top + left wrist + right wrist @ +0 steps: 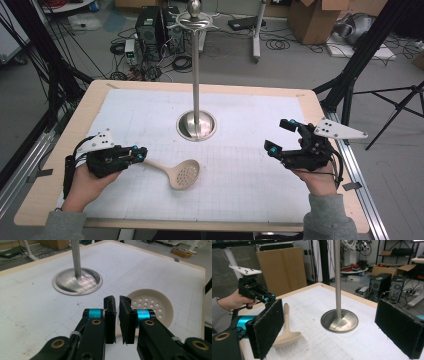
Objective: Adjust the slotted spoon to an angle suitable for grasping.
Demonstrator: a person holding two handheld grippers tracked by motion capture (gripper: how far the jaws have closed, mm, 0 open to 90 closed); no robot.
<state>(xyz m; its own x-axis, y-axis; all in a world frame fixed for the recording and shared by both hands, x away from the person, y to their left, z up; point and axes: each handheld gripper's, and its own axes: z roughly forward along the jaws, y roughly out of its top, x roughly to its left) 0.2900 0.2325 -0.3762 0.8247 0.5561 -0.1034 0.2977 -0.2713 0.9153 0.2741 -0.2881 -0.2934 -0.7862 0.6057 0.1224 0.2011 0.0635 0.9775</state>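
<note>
From above, the left gripper (pixel 136 153) meets the handle of the cream slotted spoon (pixel 176 172) lying on the counter (pixel 240 165). Left gripper view: jaws nearly shut, handle hidden between them. Right gripper view: the right gripper (pixel 337 327) has its jaws wide apart, empty, cut off below.

On the desk (pixel 125 100), the cream plastic slotted spoon (pixel 177 173) lies in front of the tall steel stand with a round base (pixel 197 125), its handle toward the left tongs (pixel 141 154), with the right tongs (pixel 281 136) well apart.
</note>
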